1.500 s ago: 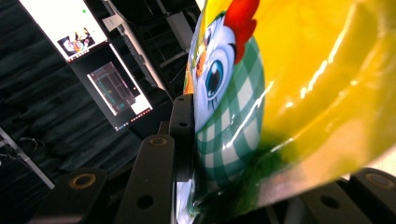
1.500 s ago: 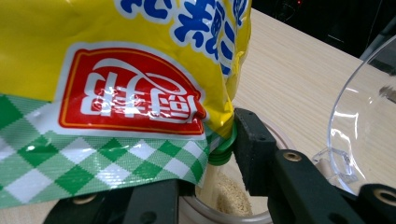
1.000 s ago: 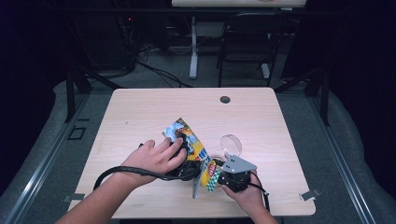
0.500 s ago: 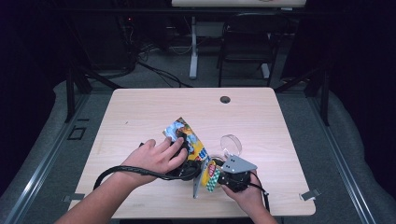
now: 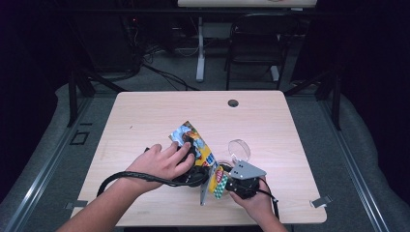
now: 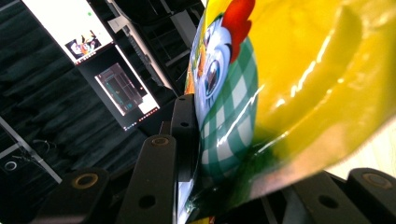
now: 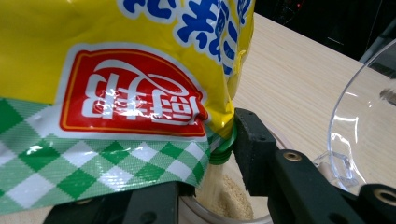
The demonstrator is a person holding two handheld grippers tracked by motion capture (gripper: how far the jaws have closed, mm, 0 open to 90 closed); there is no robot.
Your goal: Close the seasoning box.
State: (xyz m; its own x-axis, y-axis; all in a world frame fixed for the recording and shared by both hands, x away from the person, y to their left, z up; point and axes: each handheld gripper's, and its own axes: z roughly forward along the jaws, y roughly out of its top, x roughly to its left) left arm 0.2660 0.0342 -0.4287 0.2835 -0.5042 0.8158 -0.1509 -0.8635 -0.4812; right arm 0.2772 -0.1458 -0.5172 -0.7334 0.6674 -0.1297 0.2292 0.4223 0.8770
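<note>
A yellow seasoning bag (image 5: 194, 139) with a cartoon chicken and a green check band is held tilted over the table's front middle. My left gripper (image 5: 192, 170), under the person's left hand, is shut on the bag; in the left gripper view the glossy bag (image 6: 289, 79) lies between the jaws of that gripper (image 6: 243, 161). My right gripper (image 5: 226, 184), with its grey plate, is shut on the bag's lower end. In the right gripper view the bag's green spout (image 7: 223, 148) points down into a clear jar holding beige powder (image 7: 229, 201), between the jaws of my right gripper (image 7: 205, 163).
The jar's clear hinged lid (image 5: 240, 150) stands open just behind my right gripper, large at the right of the right gripper view (image 7: 364, 126). The wooden table (image 5: 145, 116) has a cable hole (image 5: 233, 103) near its far edge. A chair and desk legs stand beyond.
</note>
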